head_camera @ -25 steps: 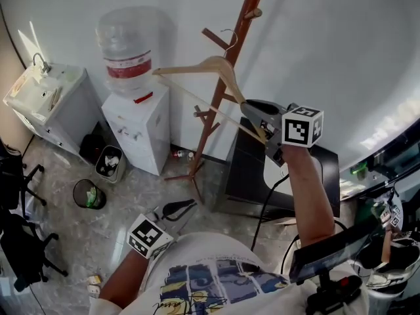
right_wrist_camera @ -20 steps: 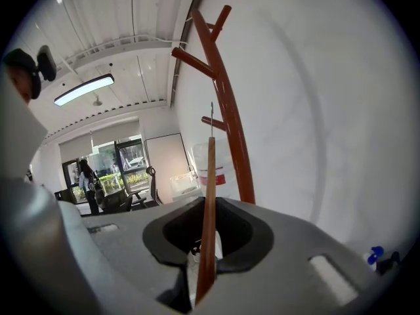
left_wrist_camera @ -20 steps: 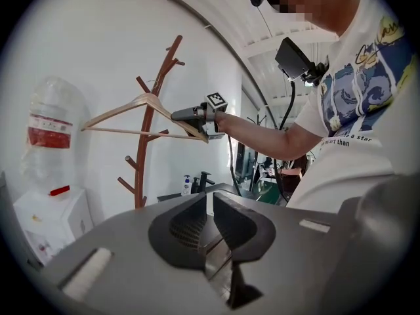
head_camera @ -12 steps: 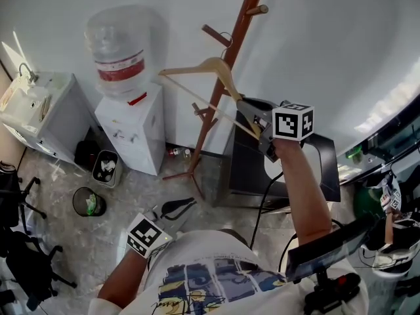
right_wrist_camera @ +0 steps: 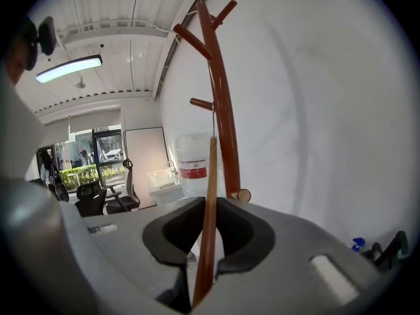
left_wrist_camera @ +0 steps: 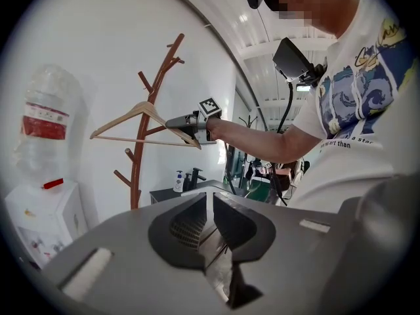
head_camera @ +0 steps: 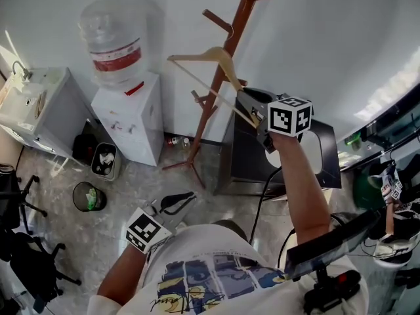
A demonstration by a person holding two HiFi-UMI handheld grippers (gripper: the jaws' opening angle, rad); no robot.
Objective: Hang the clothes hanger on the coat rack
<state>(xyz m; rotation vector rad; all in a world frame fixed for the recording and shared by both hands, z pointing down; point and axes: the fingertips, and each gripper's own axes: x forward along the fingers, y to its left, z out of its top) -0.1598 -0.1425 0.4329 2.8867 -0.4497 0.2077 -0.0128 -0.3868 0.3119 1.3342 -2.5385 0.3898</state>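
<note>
Head view first: the right gripper (head_camera: 246, 107) sits at about 1 o'clock from the middle of the frame, arm stretched out. Its fingers are clamped on one end of the wooden hanger (head_camera: 210, 58). The hanger is up at 12 o'clock, right against the coat rack (head_camera: 205, 130). I honestly can't tell if the hook is over a peg yet, it gets lost against the trunk. The left gripper (head_camera: 180, 203) is down at 7 o'clock, near the person's body, doing nothing.

Left gripper view: its fingers are pressed together with nothing in them. At 10 o'clock you see the hanger (left_wrist_camera: 141, 110) held level beside the rack (left_wrist_camera: 139, 156).

Right gripper view: the hanger's bar (right_wrist_camera: 209, 228) runs straight up between the fingers, pinched tight. The rack's trunk (right_wrist_camera: 223, 110) is just behind it at 12 o'clock.

What worries me: the grip is out at the hanger's end, far from the hook, so any wobble gets bigger at the hook and it could knock the trunk or miss the peg. Letting go before the hook is seated would probably send it to the floor.
</note>
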